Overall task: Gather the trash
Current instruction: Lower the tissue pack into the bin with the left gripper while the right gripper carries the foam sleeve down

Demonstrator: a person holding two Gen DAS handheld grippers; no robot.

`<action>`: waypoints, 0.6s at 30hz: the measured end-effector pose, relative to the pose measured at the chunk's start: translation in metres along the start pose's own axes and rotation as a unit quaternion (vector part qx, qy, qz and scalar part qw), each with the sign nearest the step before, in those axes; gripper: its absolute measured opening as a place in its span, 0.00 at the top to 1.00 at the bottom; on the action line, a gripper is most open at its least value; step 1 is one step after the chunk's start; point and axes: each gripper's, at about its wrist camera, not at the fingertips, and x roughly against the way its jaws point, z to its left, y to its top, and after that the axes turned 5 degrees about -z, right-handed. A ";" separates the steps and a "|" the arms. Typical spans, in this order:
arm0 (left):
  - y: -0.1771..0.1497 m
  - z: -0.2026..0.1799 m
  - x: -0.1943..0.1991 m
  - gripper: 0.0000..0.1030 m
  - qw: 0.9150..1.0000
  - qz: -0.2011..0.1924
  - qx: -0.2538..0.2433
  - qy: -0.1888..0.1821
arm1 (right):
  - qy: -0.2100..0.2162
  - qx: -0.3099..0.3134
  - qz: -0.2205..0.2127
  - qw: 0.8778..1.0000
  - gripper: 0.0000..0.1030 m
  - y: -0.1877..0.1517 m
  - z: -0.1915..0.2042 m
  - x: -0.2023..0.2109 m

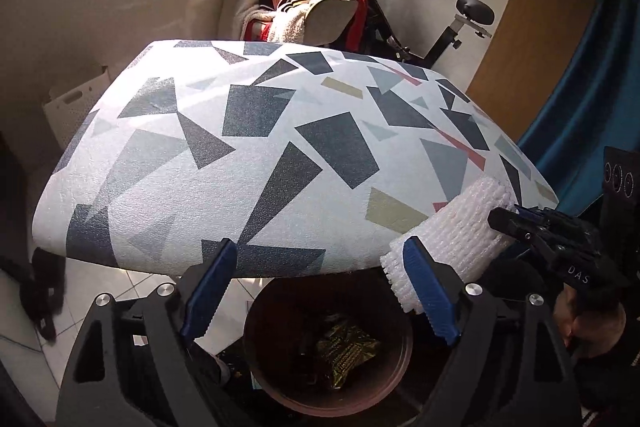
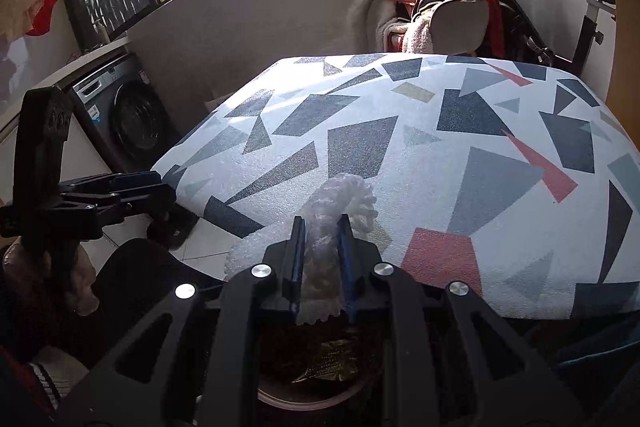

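Right claw (image 2: pixel 320 247): clamping a white foam net (image 2: pixel 340 203) at the tabletop (image 2: pixel 400 147) edge, above the bin (image 2: pixel 320 399). Left claw (image 1: pixel 320 291): hanging apart, holding nothing, over the same bin. Step: carrying trash to the drop; next, releasing over the bin. Surroundings: patterned cover, washer (image 2: pixel 128 119), exercise bike (image 1: pixel 460 23).

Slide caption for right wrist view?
Right gripper clamps white foam netting at the patterned table edge, above the bin.
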 end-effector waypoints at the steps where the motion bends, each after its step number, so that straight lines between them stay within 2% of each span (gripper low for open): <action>1: 0.001 0.002 0.001 0.20 1.000 0.000 -0.002 0.006 | 0.002 0.000 0.007 1.000 0.81 -0.002 0.001 -0.003; 4: 0.001 0.008 0.006 0.16 1.000 -0.005 -0.003 0.019 | 0.010 0.000 0.026 1.000 0.81 -0.007 0.005 -0.012; 6: 0.001 0.010 0.009 0.08 0.999 -0.011 -0.013 0.028 | 0.014 0.003 0.040 0.999 0.81 -0.010 0.008 -0.018; 9: 0.001 0.007 0.012 0.06 0.999 -0.018 -0.032 0.040 | 0.018 0.006 0.061 0.998 0.80 -0.014 0.012 -0.028; 18: -0.001 0.004 0.011 0.06 0.998 -0.021 -0.038 0.051 | 0.036 -0.005 0.100 0.994 0.80 -0.022 0.019 -0.049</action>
